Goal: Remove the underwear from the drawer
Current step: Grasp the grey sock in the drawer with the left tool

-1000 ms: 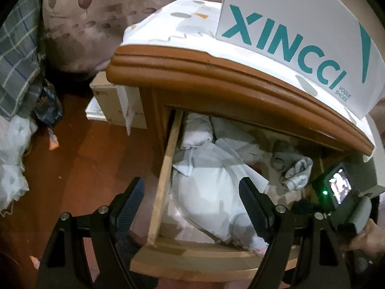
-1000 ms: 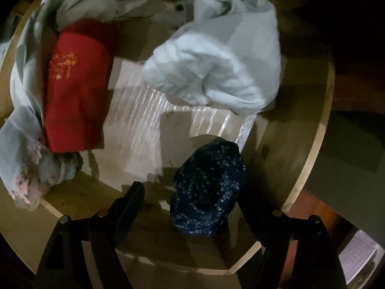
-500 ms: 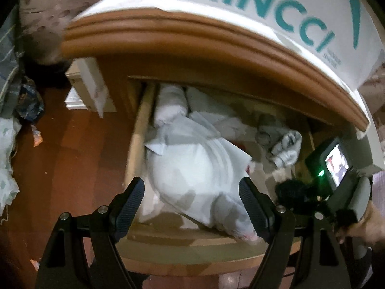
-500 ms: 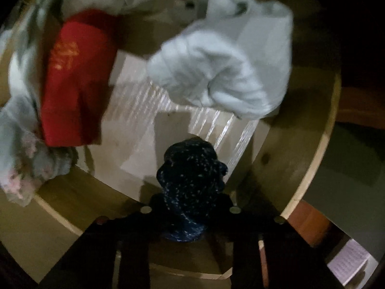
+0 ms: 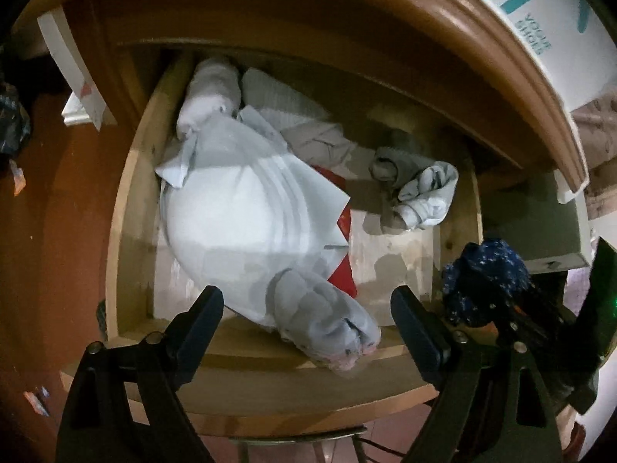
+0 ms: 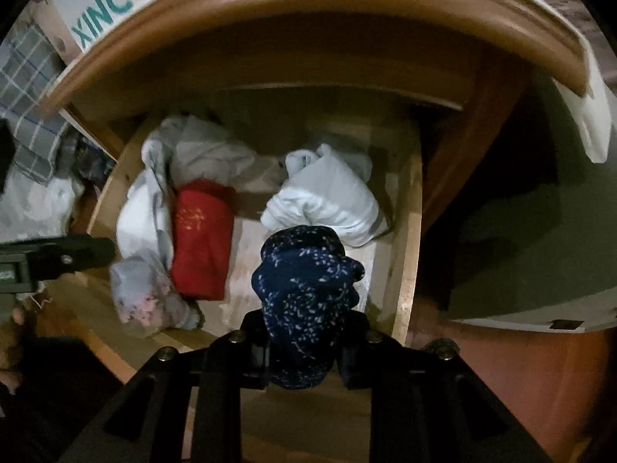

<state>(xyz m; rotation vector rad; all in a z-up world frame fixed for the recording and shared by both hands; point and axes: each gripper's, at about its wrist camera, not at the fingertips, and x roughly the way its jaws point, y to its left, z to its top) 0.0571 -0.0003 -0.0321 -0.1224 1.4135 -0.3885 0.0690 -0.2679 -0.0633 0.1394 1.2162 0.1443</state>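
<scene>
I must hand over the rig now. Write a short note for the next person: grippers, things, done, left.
Right gripper: jaws shut on the dark blue speckled underwear, lifted above the open drawer.
Left gripper: jaws open, have just been widening, nothing between them; it hangs over the drawer's front, above the white bundle.
Done: underwear gripped and raised.
Left: carry it clear of the drawer.

In the drawer (image 6: pixel 408 231), the folded cloth (image 6: pixel 200 239) lies between two bundles (image 6: pixel 327 200), left of the underwear (image 6: pixel 304 297).
</scene>
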